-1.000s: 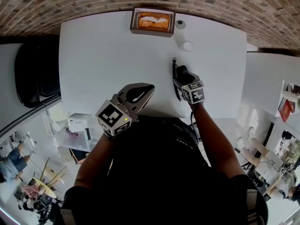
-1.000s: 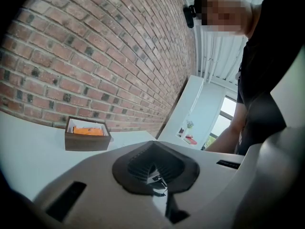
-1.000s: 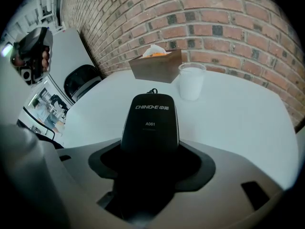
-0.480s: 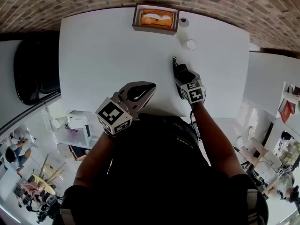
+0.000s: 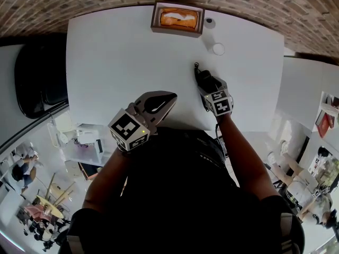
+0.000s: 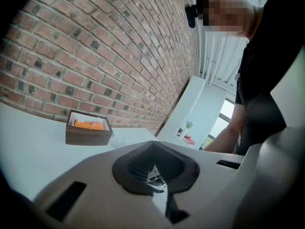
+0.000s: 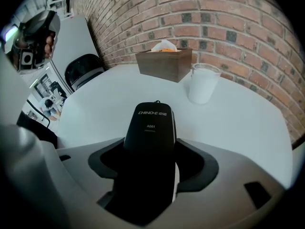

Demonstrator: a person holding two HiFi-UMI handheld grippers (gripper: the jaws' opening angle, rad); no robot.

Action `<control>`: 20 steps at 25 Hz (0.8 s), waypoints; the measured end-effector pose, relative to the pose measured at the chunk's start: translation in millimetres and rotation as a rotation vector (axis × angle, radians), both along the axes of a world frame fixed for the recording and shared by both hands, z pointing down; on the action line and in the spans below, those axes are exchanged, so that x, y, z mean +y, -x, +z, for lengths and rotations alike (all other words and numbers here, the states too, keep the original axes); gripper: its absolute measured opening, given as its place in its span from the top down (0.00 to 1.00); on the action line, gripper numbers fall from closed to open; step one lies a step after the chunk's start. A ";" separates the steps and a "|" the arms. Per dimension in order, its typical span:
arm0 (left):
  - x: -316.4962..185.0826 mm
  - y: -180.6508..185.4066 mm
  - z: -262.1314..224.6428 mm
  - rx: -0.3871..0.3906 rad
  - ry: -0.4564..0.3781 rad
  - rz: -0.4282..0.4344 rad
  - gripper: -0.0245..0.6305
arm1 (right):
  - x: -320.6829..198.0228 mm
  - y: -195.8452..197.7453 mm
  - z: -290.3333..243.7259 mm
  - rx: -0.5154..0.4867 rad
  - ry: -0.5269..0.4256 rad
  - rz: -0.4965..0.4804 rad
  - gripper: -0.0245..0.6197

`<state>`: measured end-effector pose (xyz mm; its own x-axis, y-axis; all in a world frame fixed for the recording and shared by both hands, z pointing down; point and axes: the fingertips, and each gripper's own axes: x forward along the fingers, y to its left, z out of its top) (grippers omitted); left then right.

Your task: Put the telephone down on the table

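Note:
A black telephone handset (image 5: pixel 201 77) is held over the white table (image 5: pixel 116 62), near its front edge and right of the middle. My right gripper (image 5: pixel 207 87) is shut on it. In the right gripper view the handset (image 7: pixel 150 128) sticks forward out of the jaws of the right gripper (image 7: pixel 151 178), its printed end pointing at the brick wall. A thin cord (image 5: pixel 196 67) shows at the handset's far end. My left gripper (image 5: pixel 159 102) hovers at the front edge, left of the right one. Its jaws are shut with nothing in them, as the left gripper (image 6: pixel 155 173) shows in its own view.
A brown wooden box (image 5: pixel 177 19) with orange contents stands at the table's far edge by the brick wall. A white cup (image 5: pixel 218 48) and a small dark round object (image 5: pixel 210 21) stand to its right. A black chair (image 5: pixel 39 78) stands left of the table, and another white table (image 5: pixel 307 94) stands to the right.
The head view has shifted slightly. Both grippers keep their places and their grips.

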<state>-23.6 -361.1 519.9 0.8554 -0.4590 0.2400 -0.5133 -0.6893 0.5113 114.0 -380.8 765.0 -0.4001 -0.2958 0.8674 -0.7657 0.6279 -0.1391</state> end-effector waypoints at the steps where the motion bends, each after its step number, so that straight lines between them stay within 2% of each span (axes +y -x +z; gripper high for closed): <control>1: 0.3 0.3 0.1 0.000 0.001 0.001 0.95 | -0.3 0.1 -1.2 0.000 -0.006 0.001 0.52; 11: 6.6 -1.1 -6.5 0.001 -0.020 0.005 0.95 | -3.8 0.5 -22.8 -0.047 -0.082 0.000 0.52; 20: 37.7 -16.6 -28.4 -0.005 -0.084 -0.009 0.95 | 19.7 -4.5 -70.7 -0.112 -0.156 -0.027 0.52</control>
